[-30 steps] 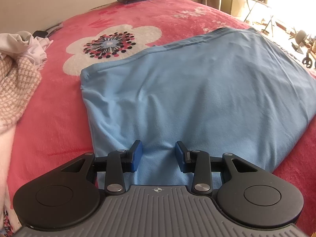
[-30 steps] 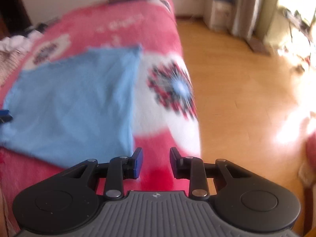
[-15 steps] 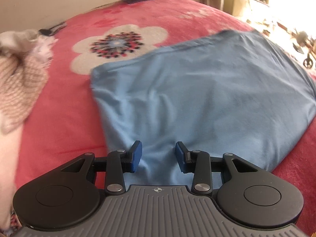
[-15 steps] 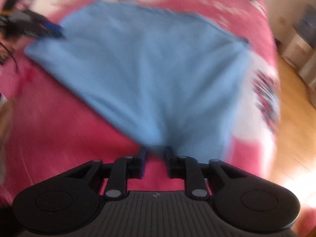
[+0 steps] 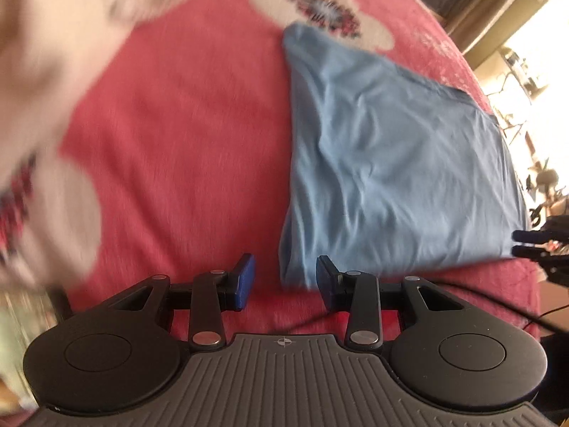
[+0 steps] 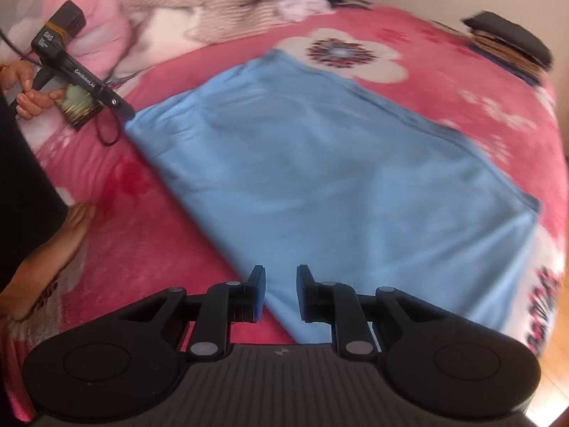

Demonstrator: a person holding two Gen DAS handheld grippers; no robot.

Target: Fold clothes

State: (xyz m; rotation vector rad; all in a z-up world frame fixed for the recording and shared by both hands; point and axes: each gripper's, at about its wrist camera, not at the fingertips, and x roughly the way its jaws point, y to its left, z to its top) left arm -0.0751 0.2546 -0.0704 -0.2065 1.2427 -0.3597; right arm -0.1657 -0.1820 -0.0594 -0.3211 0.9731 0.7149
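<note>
Blue shirt [image 6: 338,178] lies spread flat on the pink floral blanket [image 6: 462,82], already doubled into a long panel, which I judge is why both my claws sit at its near corners: from there one lift could carry the near edge over in a single fold.

My left gripper [image 5: 282,279] hovers over the near left corner. Its jaws stand apart, released, and the corner of the cloth shows in the gap, but the pads do not press on it. In the right wrist view the same tool shows at the far left, its tips right at that corner, with the person's hand [image 6: 28,96] around its handle.

My right gripper [image 6: 281,293] has just been narrowing its jaws. They now stand with a small gap, the near edge of the shirt showing between them; I see no cloth pinched, so I call it unclenched.

A stack of folded clothes [image 6: 508,46] waits at the far corner of the bed, and an unsorted heap [image 6: 220,3] lies near the pillow end, well apart from the shirt, which keeps the working space bare.
</note>
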